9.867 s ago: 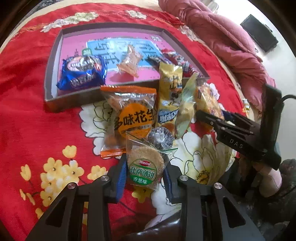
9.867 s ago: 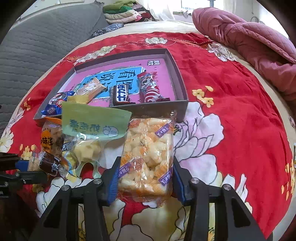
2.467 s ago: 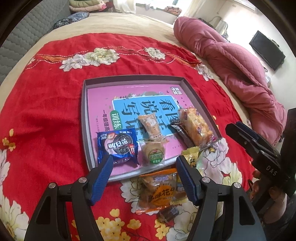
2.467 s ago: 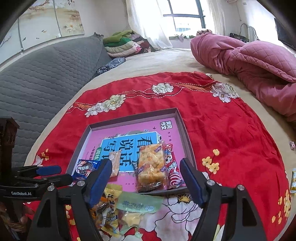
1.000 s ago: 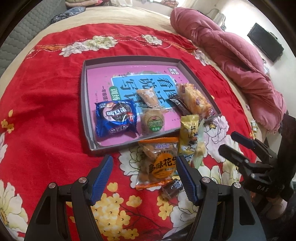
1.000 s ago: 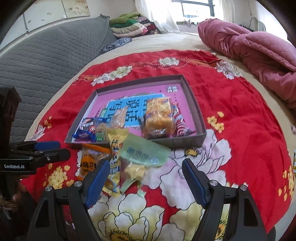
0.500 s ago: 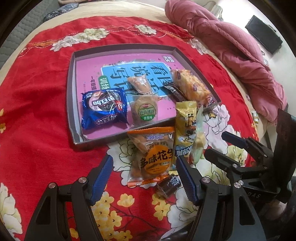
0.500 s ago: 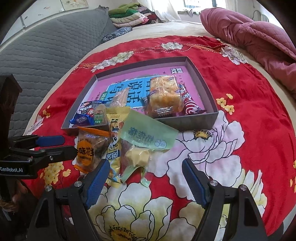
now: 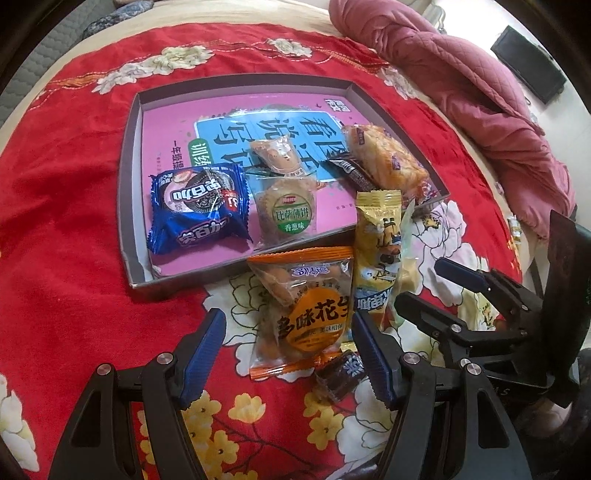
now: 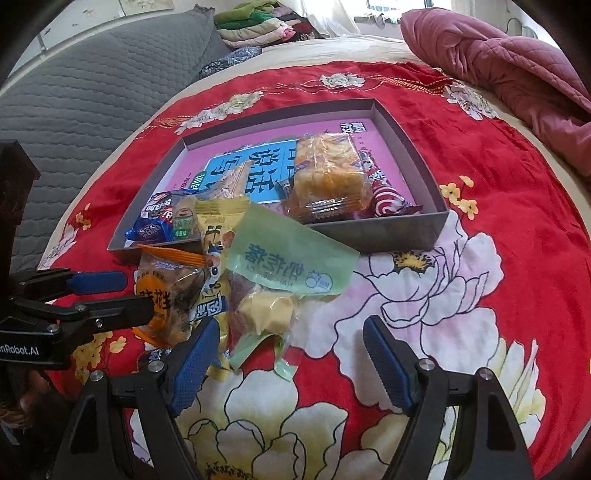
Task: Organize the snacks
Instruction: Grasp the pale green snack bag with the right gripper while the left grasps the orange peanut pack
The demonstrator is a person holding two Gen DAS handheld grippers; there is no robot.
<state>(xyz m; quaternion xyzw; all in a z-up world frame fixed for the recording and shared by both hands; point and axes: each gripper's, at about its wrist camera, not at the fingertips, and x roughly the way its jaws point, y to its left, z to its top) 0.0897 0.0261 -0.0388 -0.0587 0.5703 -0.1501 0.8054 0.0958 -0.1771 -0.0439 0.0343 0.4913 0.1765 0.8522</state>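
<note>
A grey tray (image 9: 127, 177) with a pink book lining holds a blue cookie pack (image 9: 197, 208), a green-label biscuit (image 9: 290, 214), a small pastry (image 9: 275, 155) and an orange rice cracker pack (image 9: 384, 162). In front of it lie an orange peanut pack (image 9: 306, 314), a yellow pack (image 9: 378, 254) and a small dark candy (image 9: 341, 373). My left gripper (image 9: 288, 354) is open around the peanut pack's near end. My right gripper (image 10: 291, 358) is open just before a green-topped pack (image 10: 288, 266), which lies next to the peanut pack (image 10: 166, 291).
A red flowered cloth (image 10: 498, 221) covers the bed. A pink quilt (image 9: 480, 96) lies at the right, a grey headboard (image 10: 74, 96) at the left. A dark TV (image 9: 528, 70) stands far right. Folded clothes (image 10: 251, 33) are stacked at the back.
Both grippers have come down and forward toward the loose snacks before the tray. Earlier the biscuit and rice cracker pack were carried into the tray and let go.
</note>
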